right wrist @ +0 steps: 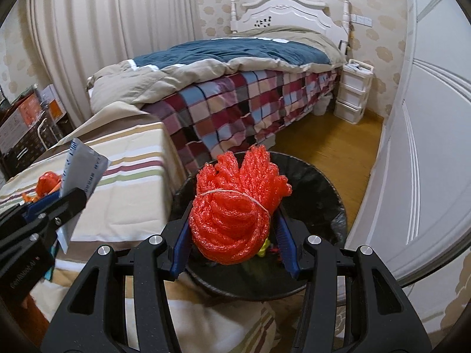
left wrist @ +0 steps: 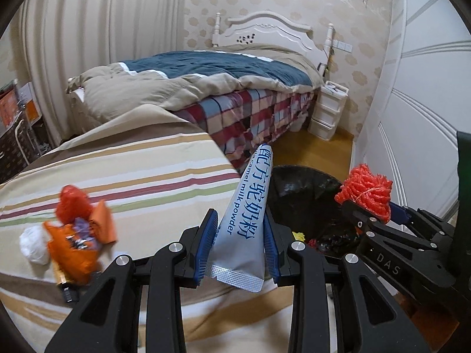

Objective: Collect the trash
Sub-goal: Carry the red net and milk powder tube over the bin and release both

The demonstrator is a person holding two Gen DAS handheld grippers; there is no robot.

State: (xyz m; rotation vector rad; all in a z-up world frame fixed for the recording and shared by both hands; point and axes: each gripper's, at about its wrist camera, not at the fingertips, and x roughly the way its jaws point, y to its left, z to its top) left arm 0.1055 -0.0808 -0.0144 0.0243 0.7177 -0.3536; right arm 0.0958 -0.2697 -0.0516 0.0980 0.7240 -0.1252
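Observation:
My left gripper (left wrist: 240, 229) is shut on a silver milk powder sachet (left wrist: 245, 220) with blue print, held upright at the striped bed's edge beside the bin. It also shows in the right wrist view (right wrist: 78, 170). My right gripper (right wrist: 234, 229) is shut on a red foam net bundle (right wrist: 235, 206) tied with a band, held over the black-lined trash bin (right wrist: 318, 194). The bundle also shows in the left wrist view (left wrist: 366, 188), above the bin (left wrist: 300, 188). More trash lies on the striped cover: an orange wrapper (left wrist: 75, 250), a red bag (left wrist: 72, 201) and a white wad (left wrist: 34, 244).
A striped bed cover (left wrist: 132, 176) lies under my left gripper. A second bed with a plaid sheet (right wrist: 235, 103) stands behind. A white drawer unit (right wrist: 351, 94) and a white wardrobe door (right wrist: 426, 147) stand at the right, with wood floor (right wrist: 332, 147) between.

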